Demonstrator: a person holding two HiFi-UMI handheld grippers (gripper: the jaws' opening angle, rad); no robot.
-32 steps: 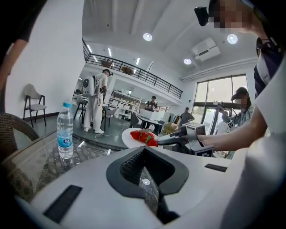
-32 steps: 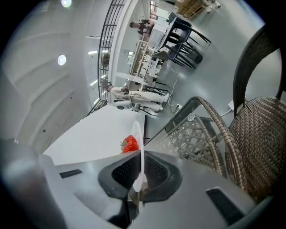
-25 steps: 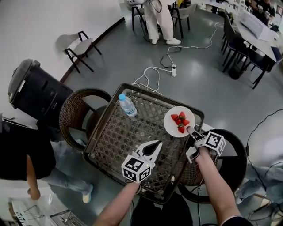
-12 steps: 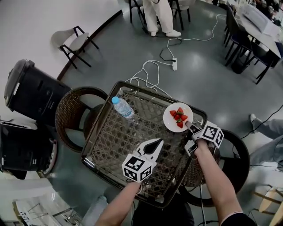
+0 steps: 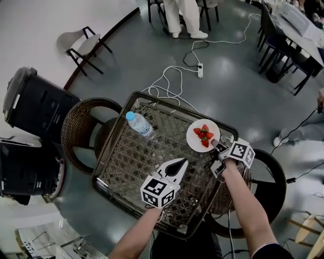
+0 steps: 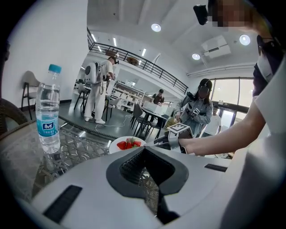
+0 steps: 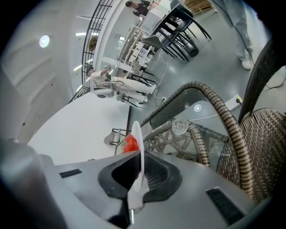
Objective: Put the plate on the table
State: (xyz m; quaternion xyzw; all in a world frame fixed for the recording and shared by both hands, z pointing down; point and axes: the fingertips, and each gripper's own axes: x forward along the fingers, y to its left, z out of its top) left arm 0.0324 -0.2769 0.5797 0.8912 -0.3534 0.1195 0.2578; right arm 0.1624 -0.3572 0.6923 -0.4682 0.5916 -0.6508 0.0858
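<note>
A white plate [image 5: 196,136] with cut strawberries [image 5: 204,135] is over the far right corner of the glass-topped wicker table [image 5: 132,167]. My right gripper [image 5: 216,145] is shut on the plate's near rim. In the right gripper view the plate [image 7: 136,133] stands edge-on between the jaws, with the strawberries [image 7: 129,144] on its left. I cannot tell whether the plate touches the glass. My left gripper [image 5: 183,162] hovers over the table's middle, shut and holding nothing. In the left gripper view the plate [image 6: 117,144] lies beyond that gripper [image 6: 144,154].
A water bottle [image 5: 140,125] stands on the table's far left part, also in the left gripper view [image 6: 48,116]. Wicker chairs sit at the left [image 5: 81,132] and under my right arm [image 5: 266,177]. A black bin [image 5: 35,103], a floor cable [image 5: 172,81] and a standing person [image 5: 183,15] lie beyond.
The plate and right gripper have shifted slightly inward over the table corner. The left gripper has hardly moved. A person at the left has left the view.
</note>
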